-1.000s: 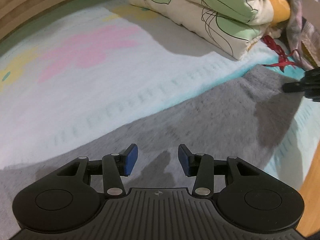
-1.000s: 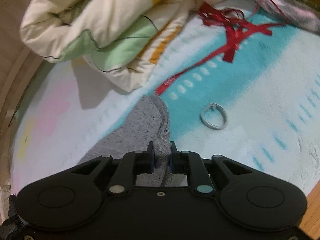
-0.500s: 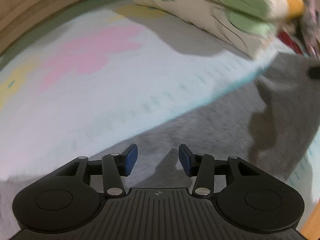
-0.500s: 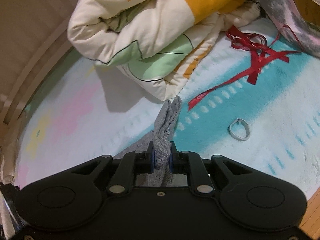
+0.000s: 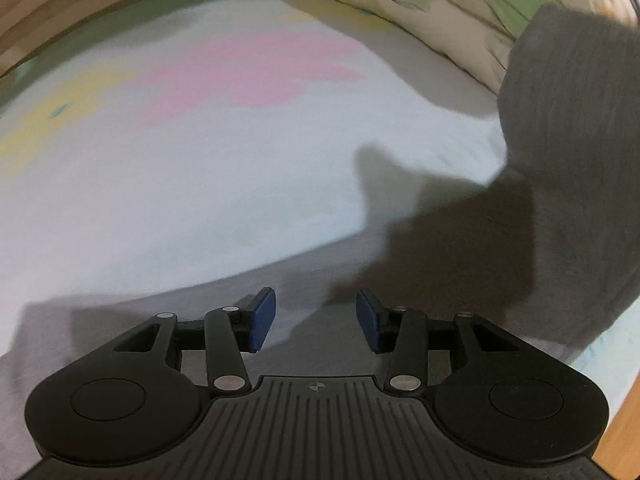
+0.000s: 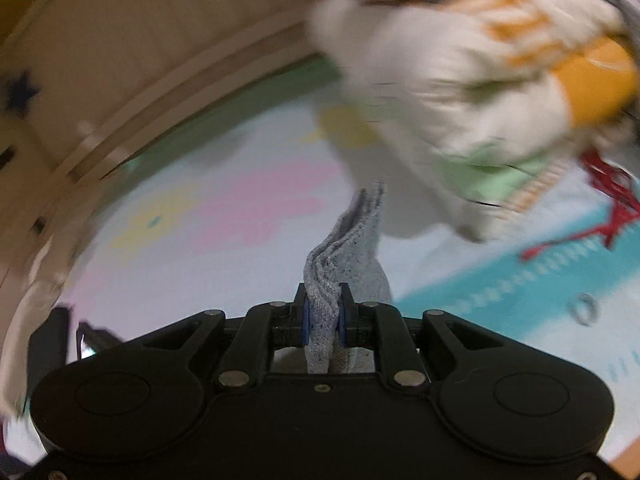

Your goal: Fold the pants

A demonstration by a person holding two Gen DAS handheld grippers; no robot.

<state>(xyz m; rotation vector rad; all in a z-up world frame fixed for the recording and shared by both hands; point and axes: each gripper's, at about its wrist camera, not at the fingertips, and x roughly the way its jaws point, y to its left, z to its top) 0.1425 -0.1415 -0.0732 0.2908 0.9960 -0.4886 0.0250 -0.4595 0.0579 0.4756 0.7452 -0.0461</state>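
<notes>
Grey knit pants (image 5: 460,264) lie across the pale patterned blanket (image 5: 200,152). In the left wrist view their right end (image 5: 568,104) is lifted high off the bed and hangs as a dark sheet. My left gripper (image 5: 316,316) hovers over the flat part of the pants, open, with nothing between its blue pads. In the right wrist view my right gripper (image 6: 323,316) is shut on a bunched edge of the pants (image 6: 348,248), which sticks up past the fingertips. The picture is blurred by motion.
A folded cream quilt (image 6: 472,120) with green and orange patches sits at the far side of the bed. Red ribbon (image 6: 608,216) and a small ring (image 6: 585,309) lie on the teal stripe at right. A wooden bed frame (image 6: 140,92) curves along the left.
My right gripper has risen and swung left, lifting the pants end off the bed. The left gripper has slid sideways over the flat cloth, still open.
</notes>
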